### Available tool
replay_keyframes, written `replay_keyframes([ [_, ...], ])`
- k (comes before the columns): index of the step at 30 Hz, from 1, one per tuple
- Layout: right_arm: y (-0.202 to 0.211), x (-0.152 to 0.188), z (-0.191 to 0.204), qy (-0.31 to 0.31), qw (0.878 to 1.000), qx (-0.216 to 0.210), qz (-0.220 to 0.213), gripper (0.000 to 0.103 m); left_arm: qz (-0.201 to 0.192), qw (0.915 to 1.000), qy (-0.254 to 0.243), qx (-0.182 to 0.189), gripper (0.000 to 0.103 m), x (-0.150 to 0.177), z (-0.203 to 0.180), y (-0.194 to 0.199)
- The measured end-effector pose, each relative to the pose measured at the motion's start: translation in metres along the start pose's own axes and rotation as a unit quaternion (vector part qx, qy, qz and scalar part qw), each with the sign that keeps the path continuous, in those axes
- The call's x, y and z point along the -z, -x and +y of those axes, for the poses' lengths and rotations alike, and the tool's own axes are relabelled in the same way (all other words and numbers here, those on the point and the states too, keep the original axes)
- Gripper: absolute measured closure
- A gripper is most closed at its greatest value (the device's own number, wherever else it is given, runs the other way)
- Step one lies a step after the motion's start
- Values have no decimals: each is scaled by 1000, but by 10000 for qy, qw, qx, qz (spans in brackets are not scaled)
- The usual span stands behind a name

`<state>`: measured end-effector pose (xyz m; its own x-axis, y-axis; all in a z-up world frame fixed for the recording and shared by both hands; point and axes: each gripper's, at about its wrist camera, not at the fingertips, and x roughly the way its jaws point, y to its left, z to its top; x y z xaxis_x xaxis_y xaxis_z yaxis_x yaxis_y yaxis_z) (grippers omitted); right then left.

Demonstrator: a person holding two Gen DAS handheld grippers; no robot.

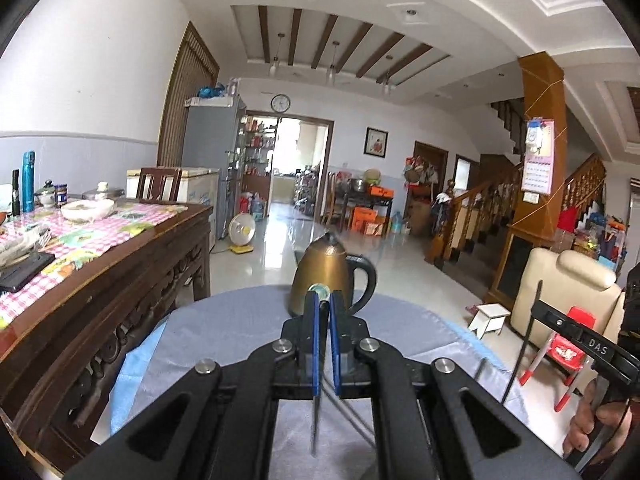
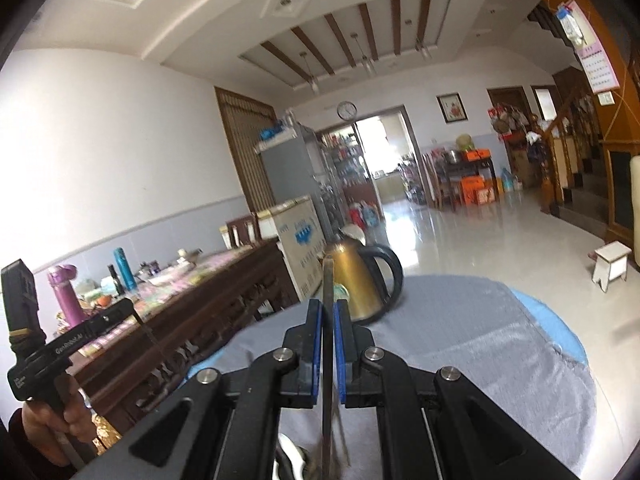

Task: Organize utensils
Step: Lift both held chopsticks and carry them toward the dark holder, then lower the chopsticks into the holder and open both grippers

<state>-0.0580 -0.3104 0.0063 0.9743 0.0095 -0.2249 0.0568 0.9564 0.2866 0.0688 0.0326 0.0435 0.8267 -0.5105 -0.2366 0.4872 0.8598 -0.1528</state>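
Jaws of both grippers pinch thin metal utensils (image 2: 328,320).

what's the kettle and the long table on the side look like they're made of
Kettle: likely metal with a brushed bronze-gold finish, going by its soft sheen; its handle looks like glossy black plastic. Long table: dark stained wood, apparently, with carved openwork along the apron and a polished top edge; a pink checked cloth covers the top.

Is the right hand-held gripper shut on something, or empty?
Shut on a utensil: the right hand-held gripper has its blue pads pressed against a thin metal utensil standing up between them.
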Motion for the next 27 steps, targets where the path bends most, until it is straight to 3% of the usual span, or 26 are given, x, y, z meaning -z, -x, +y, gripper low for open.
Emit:
replay_keyframes([
  [7,21,-23,25,-105,9976,-248,-640,96,-302,9986,103,426,98,-26,-14,36],
  [12,10,-18,39,-66,9964,-133,-833,96,-466,9947,297,870,98,-36,-22,54],
  [19,-22,14,44,46,9991,8,-416,96,-294,9933,224,1098,98,-27,-46,43],
  [27,-29,42,37,158,9998,-117,-15,96,216,9956,151,900,98,9,-57,1],
])
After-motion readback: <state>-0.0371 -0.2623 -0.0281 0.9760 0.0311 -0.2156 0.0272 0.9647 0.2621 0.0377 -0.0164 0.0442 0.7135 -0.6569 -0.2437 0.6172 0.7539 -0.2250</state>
